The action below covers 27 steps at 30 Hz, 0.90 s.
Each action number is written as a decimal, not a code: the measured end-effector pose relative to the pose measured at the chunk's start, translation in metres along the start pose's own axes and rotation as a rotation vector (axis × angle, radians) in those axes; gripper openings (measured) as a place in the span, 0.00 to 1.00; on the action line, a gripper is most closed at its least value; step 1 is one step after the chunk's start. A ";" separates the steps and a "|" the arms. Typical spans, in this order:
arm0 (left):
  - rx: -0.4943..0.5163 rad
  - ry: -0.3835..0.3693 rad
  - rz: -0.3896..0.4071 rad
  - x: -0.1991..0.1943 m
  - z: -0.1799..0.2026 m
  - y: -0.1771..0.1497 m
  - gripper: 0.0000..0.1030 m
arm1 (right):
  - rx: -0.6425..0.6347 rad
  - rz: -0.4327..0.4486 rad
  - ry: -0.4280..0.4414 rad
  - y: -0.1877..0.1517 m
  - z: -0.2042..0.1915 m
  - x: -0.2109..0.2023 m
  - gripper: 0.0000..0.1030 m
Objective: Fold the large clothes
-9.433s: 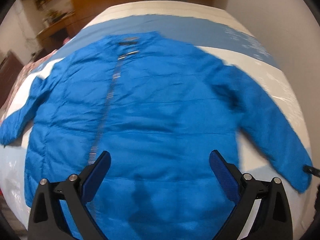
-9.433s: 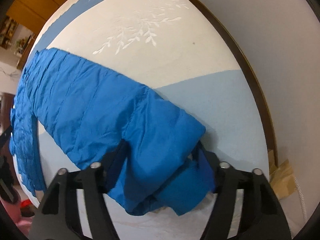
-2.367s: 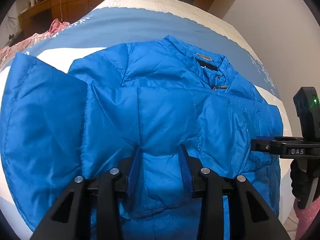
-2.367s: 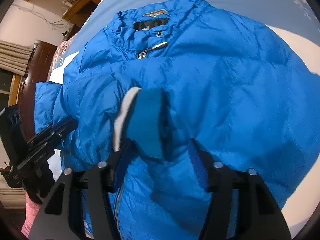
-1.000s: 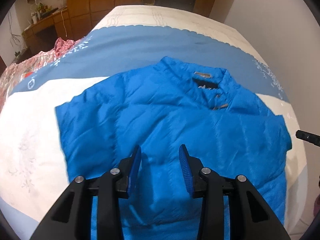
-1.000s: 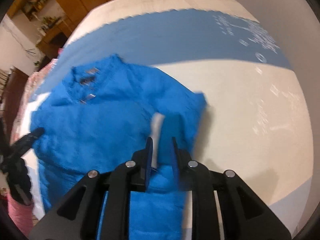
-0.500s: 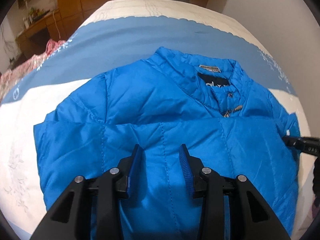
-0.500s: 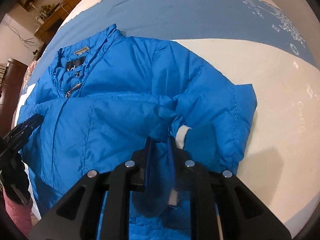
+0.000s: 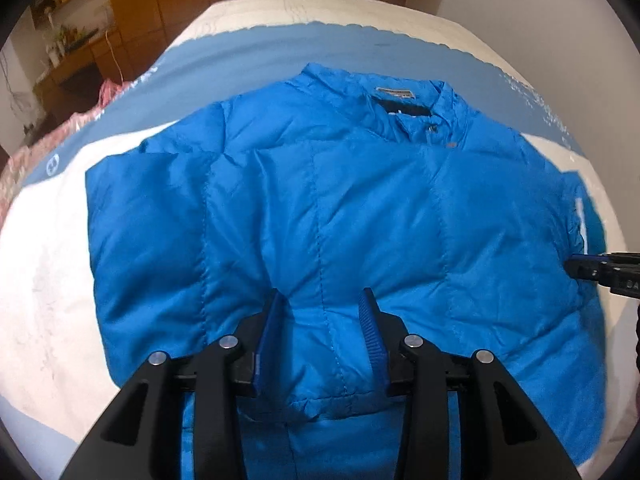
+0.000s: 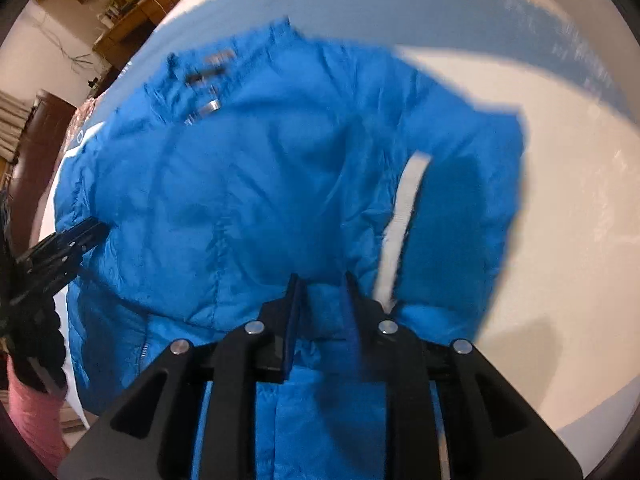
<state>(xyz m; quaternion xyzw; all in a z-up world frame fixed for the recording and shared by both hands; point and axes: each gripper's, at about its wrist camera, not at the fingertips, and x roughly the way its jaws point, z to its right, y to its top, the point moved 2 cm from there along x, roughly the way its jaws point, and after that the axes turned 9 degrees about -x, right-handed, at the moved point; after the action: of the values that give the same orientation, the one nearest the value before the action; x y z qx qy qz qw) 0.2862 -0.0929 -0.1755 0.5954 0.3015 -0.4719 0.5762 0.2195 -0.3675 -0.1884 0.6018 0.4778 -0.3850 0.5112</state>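
Observation:
A bright blue puffer jacket [image 9: 320, 200] lies on the bed, collar [image 9: 404, 104] at the far end, its lower part doubled up over the chest. My left gripper [image 9: 322, 304] is shut on a bunched fold of that layer. My right gripper [image 10: 324, 292] has jacket [image 10: 260, 200] fabric between its pads, and its jaws are opening. A white-lined cuff [image 10: 404, 208] lies just to its right. Each gripper shows in the other's view: the right gripper [image 9: 576, 268] at the jacket's right edge, the left gripper [image 10: 88, 232] at its left edge.
The bed has a blue-and-white sheet [image 9: 48, 280] with bare sheet [image 10: 580, 240] on both sides of the jacket. A pink patterned cloth [image 9: 48, 144] lies at the far left. Wooden cupboards [image 9: 160, 0] stand beyond the bed. A pink sleeve [image 10: 32, 420] shows at the lower left.
Both grippers have sunk towards the bed with the doubled layer, which now lies flatter over the chest. The right gripper's jaws stand slightly wider than half a second ago.

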 end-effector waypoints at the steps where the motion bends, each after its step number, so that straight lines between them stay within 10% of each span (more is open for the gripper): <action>1: 0.007 0.011 0.007 0.001 0.002 -0.001 0.39 | 0.000 0.009 -0.005 0.000 -0.001 0.002 0.19; 10: -0.054 0.019 0.024 -0.058 -0.007 -0.019 0.40 | 0.021 0.081 -0.016 -0.025 -0.007 -0.050 0.26; 27: -0.100 0.080 0.082 -0.195 -0.035 -0.168 0.60 | 0.018 0.110 -0.007 -0.188 -0.036 -0.113 0.48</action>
<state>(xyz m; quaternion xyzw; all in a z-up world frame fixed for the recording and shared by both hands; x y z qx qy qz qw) 0.0697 0.0026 -0.0693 0.5959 0.3231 -0.4081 0.6116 0.0089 -0.3485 -0.1204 0.6301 0.4389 -0.3628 0.5279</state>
